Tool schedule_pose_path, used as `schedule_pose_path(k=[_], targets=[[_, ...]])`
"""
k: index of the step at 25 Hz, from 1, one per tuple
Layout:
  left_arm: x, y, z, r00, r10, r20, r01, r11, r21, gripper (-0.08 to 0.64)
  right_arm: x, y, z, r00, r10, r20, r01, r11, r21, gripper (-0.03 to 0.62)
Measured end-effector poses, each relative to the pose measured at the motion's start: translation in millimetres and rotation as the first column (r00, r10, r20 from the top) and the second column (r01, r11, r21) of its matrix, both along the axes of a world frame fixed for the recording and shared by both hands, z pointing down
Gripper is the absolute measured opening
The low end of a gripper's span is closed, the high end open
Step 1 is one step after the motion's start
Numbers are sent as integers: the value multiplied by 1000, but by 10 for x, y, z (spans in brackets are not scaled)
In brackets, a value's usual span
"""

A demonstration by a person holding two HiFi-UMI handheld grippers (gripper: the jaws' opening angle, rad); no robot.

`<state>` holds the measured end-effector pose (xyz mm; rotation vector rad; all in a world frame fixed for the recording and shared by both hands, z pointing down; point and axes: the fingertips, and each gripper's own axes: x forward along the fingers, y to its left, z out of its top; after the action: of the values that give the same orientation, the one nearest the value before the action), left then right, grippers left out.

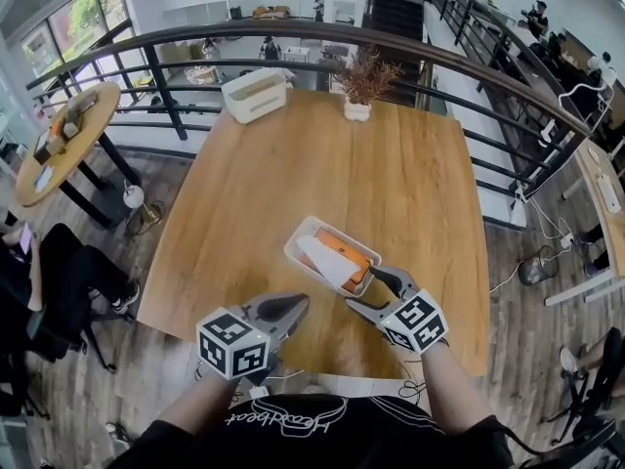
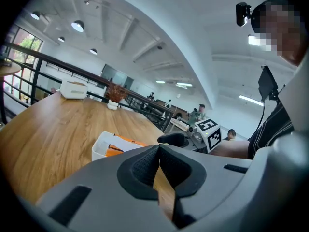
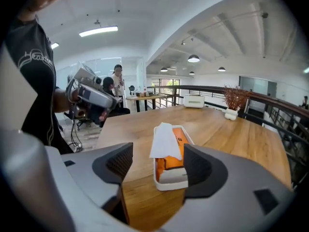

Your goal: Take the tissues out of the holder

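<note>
My right claw [image 3: 157, 163] stands wide open, its two grey plastic jaws lined with black pads of fine ribbed rubber. The short end of the holder [image 3: 171, 180] nearest me lies in the gap between them. The pad on the left is well clear of the holder. I cannot tell whether the other one touches its rim.

The holder is a shallow white tray, rectangular with rounded corners and a smooth matte wall. It lies flat on the desk [image 1: 410, 164], a warm varnished wood with long straight grain. Inside the holder sits the tissue pack [image 3: 180, 143], a glossy orange wrapper. One soft white tissue [image 3: 164, 139] stands up out of the pack in a loose folded tongue. A small dark mark shows on the wrapper, too small to read.

My left claw [image 2: 159, 151] is closed, pad tips pressed together on nothing. It hovers to the holder's left, nearer to me.

Far beyond the holder, at the desk's far edge, stand a second white box [image 1: 254, 94] and a small white pot of dry brown sprigs [image 1: 359, 86].

White cursive runs across my black shirt [image 1: 293, 420]; I cannot read it for certain.
</note>
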<state>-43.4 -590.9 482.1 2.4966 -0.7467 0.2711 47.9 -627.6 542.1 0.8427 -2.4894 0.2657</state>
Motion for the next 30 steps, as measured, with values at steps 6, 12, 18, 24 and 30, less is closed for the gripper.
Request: schedule_pose_path(k=[6, 12, 18, 24, 30], targets=[[-141, -39, 5, 1000, -26, 8, 26, 1000, 3, 11, 94, -338, 363, 988, -46, -150, 45, 999, -9, 322], [-300, -62, 74, 997, -72, 14, 73, 997, -17, 12, 57, -432, 616, 977, -58, -204, 51, 998, -44, 325], [-369, -67, 12, 997, -78, 16, 78, 997, 0, 12, 75, -491, 705, 979, -50, -199, 36, 997, -74, 322], [-358, 13, 73, 997, -77, 28, 78, 997, -13, 11, 99, -506, 744, 978, -11, -210, -9, 996, -93, 274], [-429, 53, 136, 995, -95, 43, 97, 995, -36, 12, 89, -500, 720, 974, 19, -226, -37, 996, -78, 233]])
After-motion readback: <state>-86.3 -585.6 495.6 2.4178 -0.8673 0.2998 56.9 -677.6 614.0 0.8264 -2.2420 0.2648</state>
